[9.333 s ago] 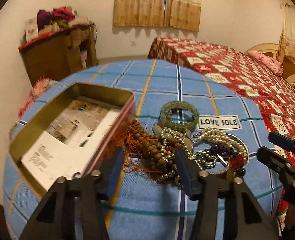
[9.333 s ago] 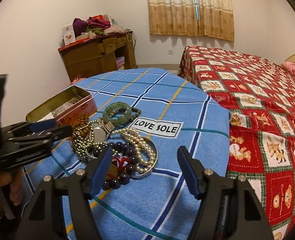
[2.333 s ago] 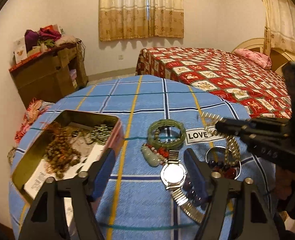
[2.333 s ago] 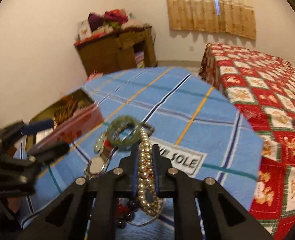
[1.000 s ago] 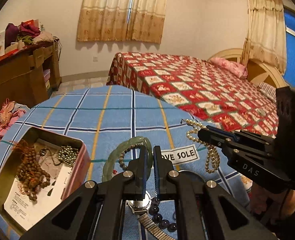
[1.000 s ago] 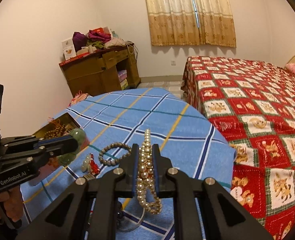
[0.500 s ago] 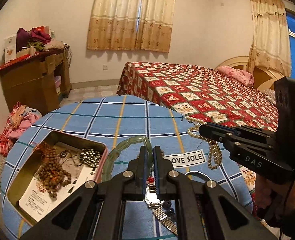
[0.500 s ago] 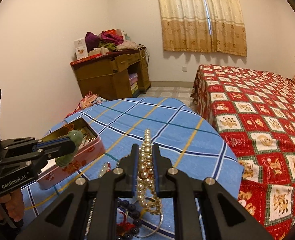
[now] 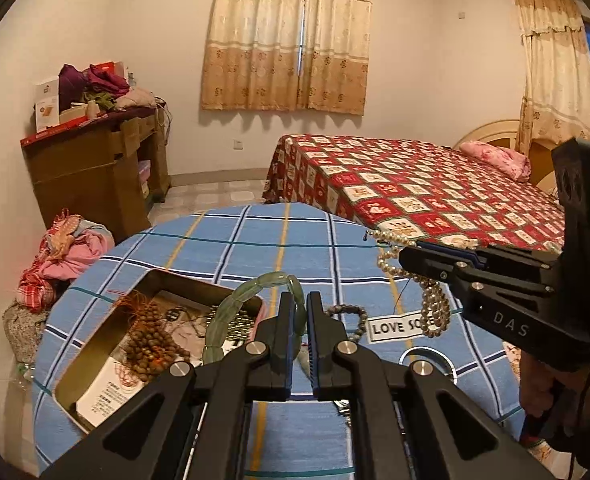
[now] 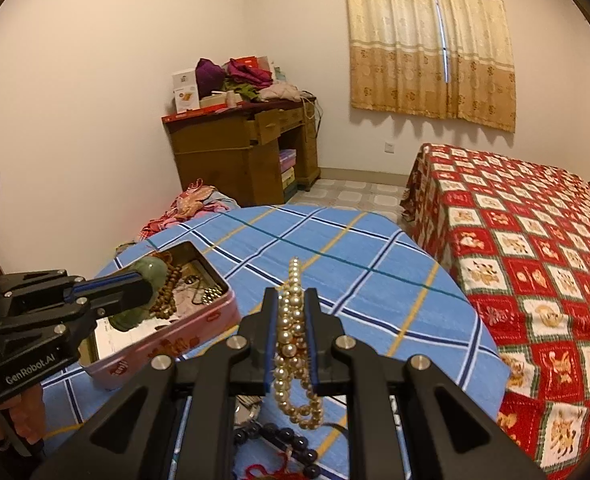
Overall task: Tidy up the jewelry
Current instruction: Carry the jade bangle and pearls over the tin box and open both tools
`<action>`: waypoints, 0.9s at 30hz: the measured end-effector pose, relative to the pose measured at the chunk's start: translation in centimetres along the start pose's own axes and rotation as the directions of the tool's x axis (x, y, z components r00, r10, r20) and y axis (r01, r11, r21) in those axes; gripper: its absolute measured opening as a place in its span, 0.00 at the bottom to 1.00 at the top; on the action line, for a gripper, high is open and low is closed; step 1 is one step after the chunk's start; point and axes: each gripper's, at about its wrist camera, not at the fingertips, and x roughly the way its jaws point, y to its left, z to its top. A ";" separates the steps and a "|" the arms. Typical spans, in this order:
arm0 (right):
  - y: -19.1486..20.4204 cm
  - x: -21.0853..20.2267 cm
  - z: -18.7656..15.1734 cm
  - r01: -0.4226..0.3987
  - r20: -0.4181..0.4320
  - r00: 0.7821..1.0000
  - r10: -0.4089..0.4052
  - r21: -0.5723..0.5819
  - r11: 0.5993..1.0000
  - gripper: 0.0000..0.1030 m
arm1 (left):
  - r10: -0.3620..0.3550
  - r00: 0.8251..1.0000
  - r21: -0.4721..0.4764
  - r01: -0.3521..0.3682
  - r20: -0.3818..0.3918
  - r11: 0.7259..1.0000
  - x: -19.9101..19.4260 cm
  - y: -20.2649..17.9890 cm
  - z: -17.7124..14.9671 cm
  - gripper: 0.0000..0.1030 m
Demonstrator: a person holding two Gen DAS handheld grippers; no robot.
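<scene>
Blue plaid tabletop (image 9: 223, 248), tin (image 9: 107, 344) near its left edge (both grippers aloft): left gripper (image 9: 300, 312) pinching jade bangle (image 9: 231, 312), right gripper (image 10: 293, 312) pinching pearls (image 10: 295, 360).

We saw the green bangle (image 9: 231, 309), a ring of pale translucent segments, hanging upright from the left gripper (image 9: 300, 312), clamped at its right edge above the tin (image 9: 95, 344). The pearl strand (image 10: 295, 344), cream and glossy, hung in loops from the right gripper (image 10: 292, 320), pinched tight above the blue checked cloth (image 10: 375, 280). The tin lay open, pink-sided, holding brown wooden beads (image 9: 151, 340) with an orange tassel and a small metallic bead chain (image 9: 239, 322). A grey bead bracelet (image 9: 349, 314) lay flat on the cloth beside the tin.
</scene>
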 end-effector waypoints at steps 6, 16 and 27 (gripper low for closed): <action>1.6 0.5 1.0 -0.023 0.001 1.000 0.023 -0.033 0.999 0.14 | 0.030 1.000 -0.011 -0.030 0.003 0.999 -0.5 1.0 0.0 0.05; 4.1 1.5 2.4 -0.058 0.002 0.998 0.059 -0.085 0.995 0.14 | 0.081 0.997 -0.032 -0.080 0.012 0.996 -1.4 3.3 0.8 0.05; 6.5 3.1 2.9 -0.100 -0.018 0.995 0.099 -0.113 0.988 0.14 | 0.132 0.991 -0.041 -0.131 0.004 0.990 -1.5 5.5 0.7 0.05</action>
